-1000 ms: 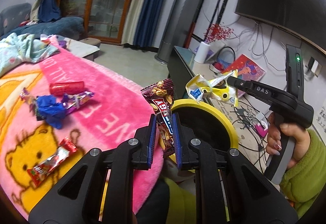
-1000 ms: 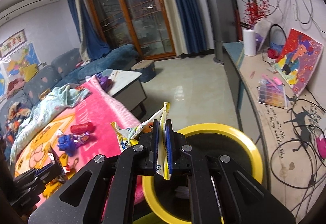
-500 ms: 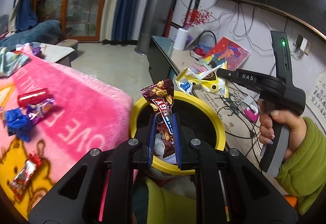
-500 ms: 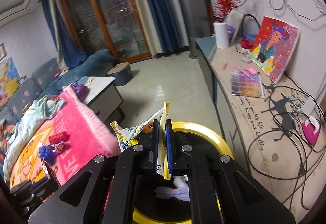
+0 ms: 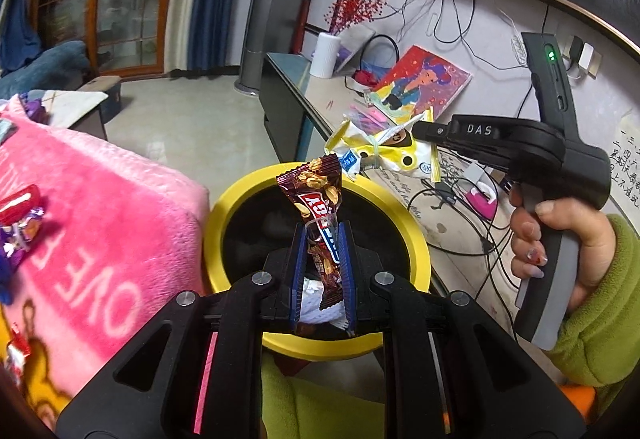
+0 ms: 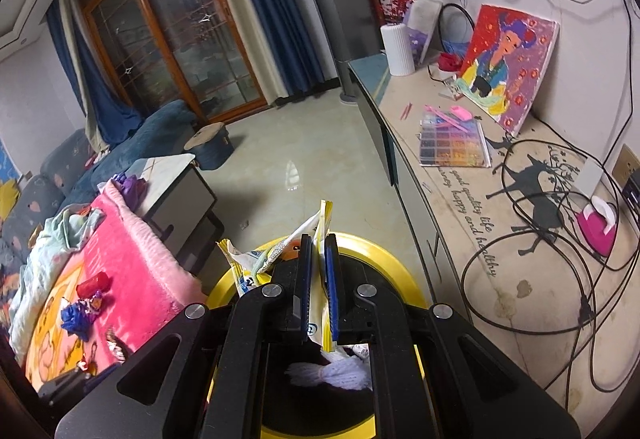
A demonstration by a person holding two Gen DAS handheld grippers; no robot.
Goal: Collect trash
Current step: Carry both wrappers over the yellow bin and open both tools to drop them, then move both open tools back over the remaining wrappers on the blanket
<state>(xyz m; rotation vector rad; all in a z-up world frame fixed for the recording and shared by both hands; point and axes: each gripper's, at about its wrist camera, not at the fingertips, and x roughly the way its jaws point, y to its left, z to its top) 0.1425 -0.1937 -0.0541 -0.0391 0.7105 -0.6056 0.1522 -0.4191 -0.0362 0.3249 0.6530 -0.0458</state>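
Observation:
A yellow-rimmed black bin [image 5: 416,239] stands beside the pink blanket. My left gripper [image 5: 322,235] is shut on a brown peanut candy-bar wrapper [image 5: 316,195], held upright over the bin's opening. My right gripper [image 6: 318,243] is shut on a crumpled yellow-and-white snack wrapper [image 6: 256,263] over the same bin [image 6: 384,251]. In the left wrist view that right gripper [image 5: 420,128] and its yellow wrapper [image 5: 380,153] hang above the bin's far rim, with a hand in a green sleeve on the handle. White tissue [image 6: 332,375] lies inside the bin.
More wrappers lie on the pink blanket [image 6: 132,259]: a red one [image 6: 93,284] and a blue-purple bunch [image 6: 78,315]. A long sideboard [image 6: 480,219] at right carries cables, a painting [image 6: 506,63] and a bead box. A low table [image 6: 176,187] stands beyond the blanket.
Both grippers have swung right from over the blanket's edge to above the bin and sunk a little, each still holding its wrapper. The bin's opening now sits right under the fingers.

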